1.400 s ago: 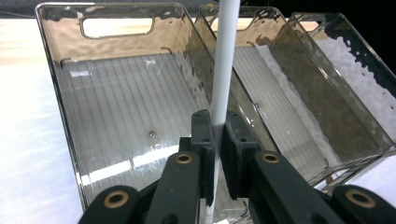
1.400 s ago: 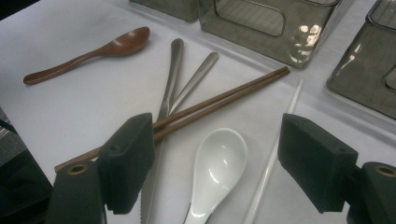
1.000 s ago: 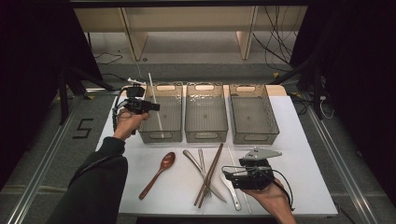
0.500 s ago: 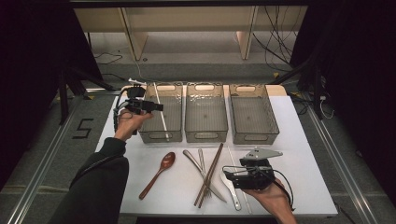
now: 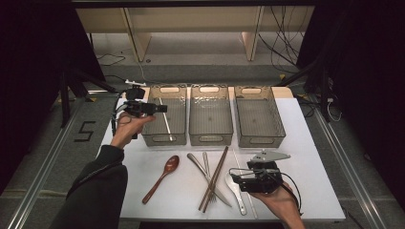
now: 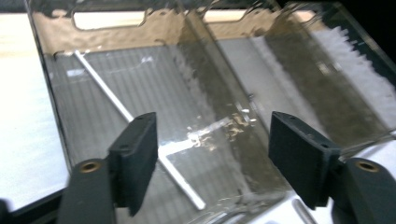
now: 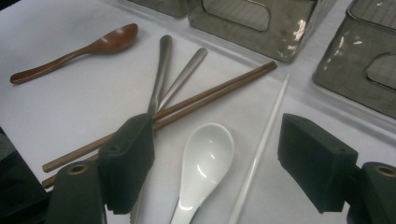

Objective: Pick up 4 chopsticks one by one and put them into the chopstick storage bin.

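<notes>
My left gripper (image 5: 161,109) hovers over the near-left edge of the left clear bin (image 5: 165,139). Its jaws have just been opening and stand wide with nothing between them (image 6: 212,154). A white chopstick (image 5: 165,125) lies slanted on that bin's floor (image 6: 116,105). My right gripper (image 5: 235,178) rests low at the table's front right, open (image 7: 215,168), just above a white ceramic spoon (image 7: 205,158). Beside that spoon lies a second white chopstick (image 7: 262,142). A pair of brown chopsticks (image 7: 210,95) crosses two metal utensils (image 7: 161,70). Farther left lies a wooden spoon (image 5: 163,177).
Three clear bins stand in a row at the back of the white table (image 5: 310,157): the left one, a middle bin (image 5: 210,139) and a right bin (image 5: 260,141). Dark floor and cables surround the table. A shelf frame (image 5: 191,19) stands behind.
The left gripper held the white chopstick upright over the left bin; it has let go, and the chopstick now lies in the bin. The left hand drew back slightly. The right hand kept still.
</notes>
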